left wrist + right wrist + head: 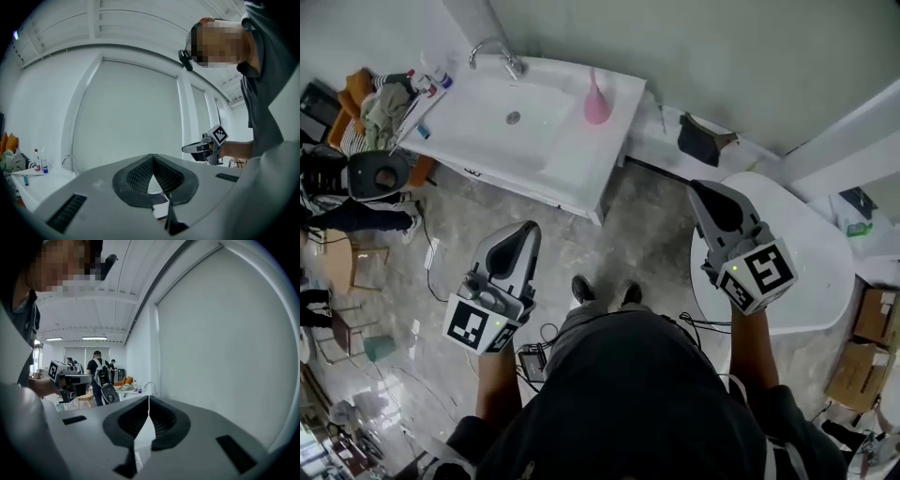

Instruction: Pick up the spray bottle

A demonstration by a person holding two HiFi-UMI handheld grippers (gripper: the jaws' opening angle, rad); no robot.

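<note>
so both your claws are shut right now. your left gripper (528,230) has its two ribbed black pads pressed tip to tip with nothing between them, and the left gripper view shows that plainly. same with your right gripper (699,187): the pads meet in one thin line and there's nothing caught in there either.

the pink plastic spray bottle (596,101) stands upright on the flat right end of the white sink counter (572,155), up near the wall and just right of the basin. neither gripper is touching it. both sit well apart from it, out over the mottled grey stone floor (656,234), with the left one in front of the counter's near edge and the right one off to the bottle's right, over the edge of the round white table (811,253).

the curved chrome tap (492,52) is at the back left of the basin, and a few small bottles (441,80) stand at the counter's far left end. those bottles and the tap show up in both gripper views, but i can't find the pink one in either.

each gripper view also catches your other gripper, held out level beside it.
</note>
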